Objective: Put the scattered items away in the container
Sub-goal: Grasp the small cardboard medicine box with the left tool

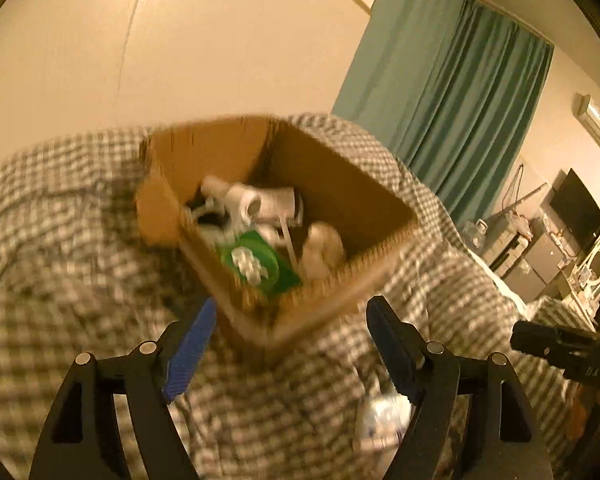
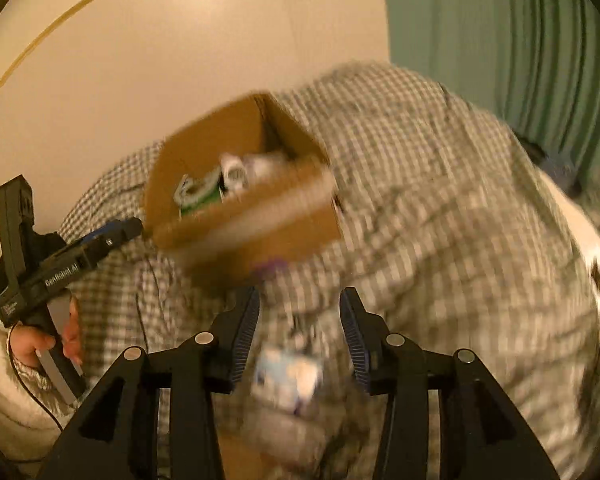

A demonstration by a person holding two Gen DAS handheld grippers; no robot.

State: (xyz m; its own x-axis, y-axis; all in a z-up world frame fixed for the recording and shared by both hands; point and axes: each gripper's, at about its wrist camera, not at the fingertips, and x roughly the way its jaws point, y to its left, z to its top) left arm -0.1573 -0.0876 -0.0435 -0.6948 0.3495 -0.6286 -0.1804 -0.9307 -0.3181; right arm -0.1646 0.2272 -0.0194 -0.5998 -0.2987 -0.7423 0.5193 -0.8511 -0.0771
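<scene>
An open cardboard box (image 1: 340, 184) sits on a checked bedspread (image 1: 60, 240); it also shows in the right wrist view (image 2: 260, 224). Inside lie a green packet (image 1: 256, 260), white tubes (image 1: 260, 200) and a pale rounded item (image 1: 324, 248). My left gripper (image 1: 292, 316) is open and empty, its fingertips just short of the box's near corner. My right gripper (image 2: 300, 304) is open above a blurred white and blue item (image 2: 288, 376) on the bedspread, which also shows in the left wrist view (image 1: 384, 420). The left gripper (image 2: 112, 232) appears at the box's left side.
A cream wall (image 1: 180, 40) rises behind the bed. Teal curtains (image 1: 460, 100) hang at the right. A dark screen and cluttered shelves (image 1: 572, 216) stand at the far right. A white pillow with dark spots (image 2: 592, 256) lies at the right edge.
</scene>
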